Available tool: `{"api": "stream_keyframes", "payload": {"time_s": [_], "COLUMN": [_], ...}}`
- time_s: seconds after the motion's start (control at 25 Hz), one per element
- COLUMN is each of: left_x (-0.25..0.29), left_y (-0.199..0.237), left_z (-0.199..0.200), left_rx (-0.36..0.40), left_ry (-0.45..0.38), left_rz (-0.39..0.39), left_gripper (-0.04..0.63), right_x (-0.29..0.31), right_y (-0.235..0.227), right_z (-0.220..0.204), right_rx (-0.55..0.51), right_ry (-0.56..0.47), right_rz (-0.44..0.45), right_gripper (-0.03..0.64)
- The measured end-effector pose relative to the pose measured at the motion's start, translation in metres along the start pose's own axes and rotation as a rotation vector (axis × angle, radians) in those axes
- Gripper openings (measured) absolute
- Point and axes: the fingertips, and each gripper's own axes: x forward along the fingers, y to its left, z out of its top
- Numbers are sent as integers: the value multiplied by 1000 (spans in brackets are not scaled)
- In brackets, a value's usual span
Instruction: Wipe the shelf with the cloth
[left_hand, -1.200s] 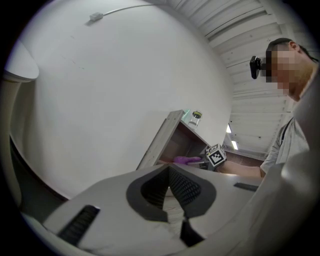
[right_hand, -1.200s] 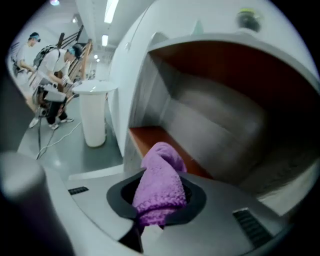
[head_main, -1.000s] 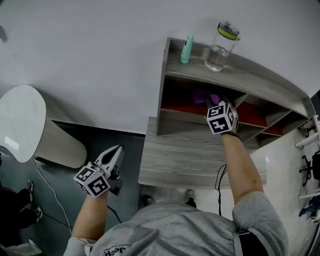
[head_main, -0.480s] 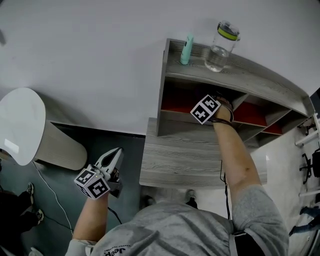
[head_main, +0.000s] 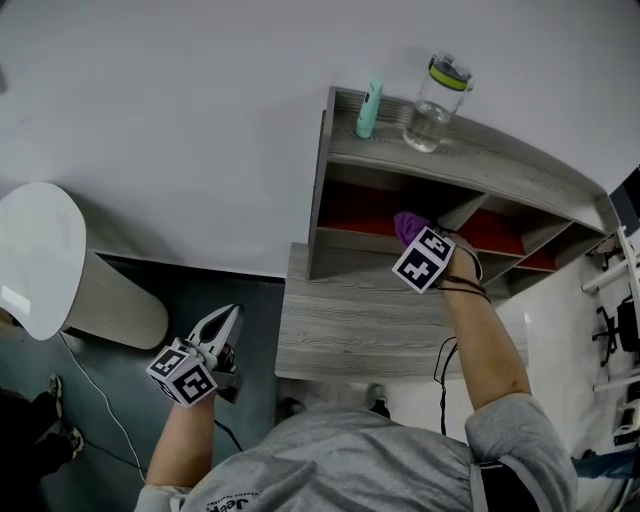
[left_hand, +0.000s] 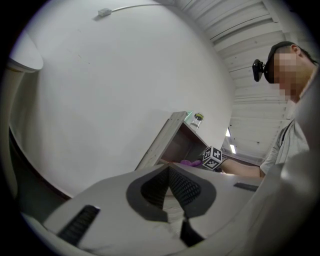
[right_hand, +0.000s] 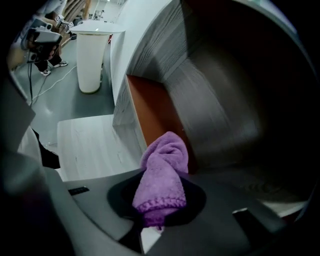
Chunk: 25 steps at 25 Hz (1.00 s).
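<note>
A grey wooden shelf unit (head_main: 470, 160) with red-floored cubbies (head_main: 355, 212) stands on a grey desk. My right gripper (head_main: 412, 236) is shut on a purple cloth (right_hand: 162, 182), held at the mouth of the left cubby (right_hand: 150, 112); the same cloth (head_main: 408, 226) pokes out past the marker cube in the head view. Down at the lower left my left gripper (head_main: 222, 325) hangs over the dark floor, jaws shut with nothing between them. From the left gripper view the shelf (left_hand: 172, 140) and cloth (left_hand: 190, 162) show small in the distance.
On the shelf top stand a teal tube (head_main: 368, 108) and a clear bottle with a green band (head_main: 434, 92). The grey desk top (head_main: 350, 325) lies in front of the cubbies. A white round pedestal (head_main: 50, 260) stands at the left. More cubbies (head_main: 540, 262) continue to the right.
My right gripper swept left inside the cubby, then came back right and outward to its front edge; the purple cloth now shows past the cube. The left gripper stayed put.
</note>
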Motion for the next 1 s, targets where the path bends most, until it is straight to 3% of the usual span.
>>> {"api": "stream_keyframes", "payload": {"time_s": [0.2,0.32,0.4,0.52,0.72,0.88,1.0], "left_x": [0,0,-1,-4,-14,-21,-27], "left_y": [0,-2,-4,-6,0,4,7], "left_z": [-2,-2,-2,-2,-3,-1,2], "left_rx": [-4,-1,2,2,-1,-16,-27], "left_ry": [10,16,17,18,16,-2,-14], "left_rz": [-5,-8,-9,-11,3,10,17], "left_gripper": [12,12,12,12,12,12,12], "right_x": [0,27,51,80,70,44,26], "right_y": [-66,-91,-99,-102,-74,-36,-12], "right_z": [17,23,19,-7,-29,-42,-39], "right_rx": [-160,-344,-484,-540,-427,-373,-290], "right_ry": [20,136,244,402,537,511,394], "right_rz": [-379,-491,-513,-440,-161,15,90], "right_gripper": [69,70,71,71,69,67,67]}}
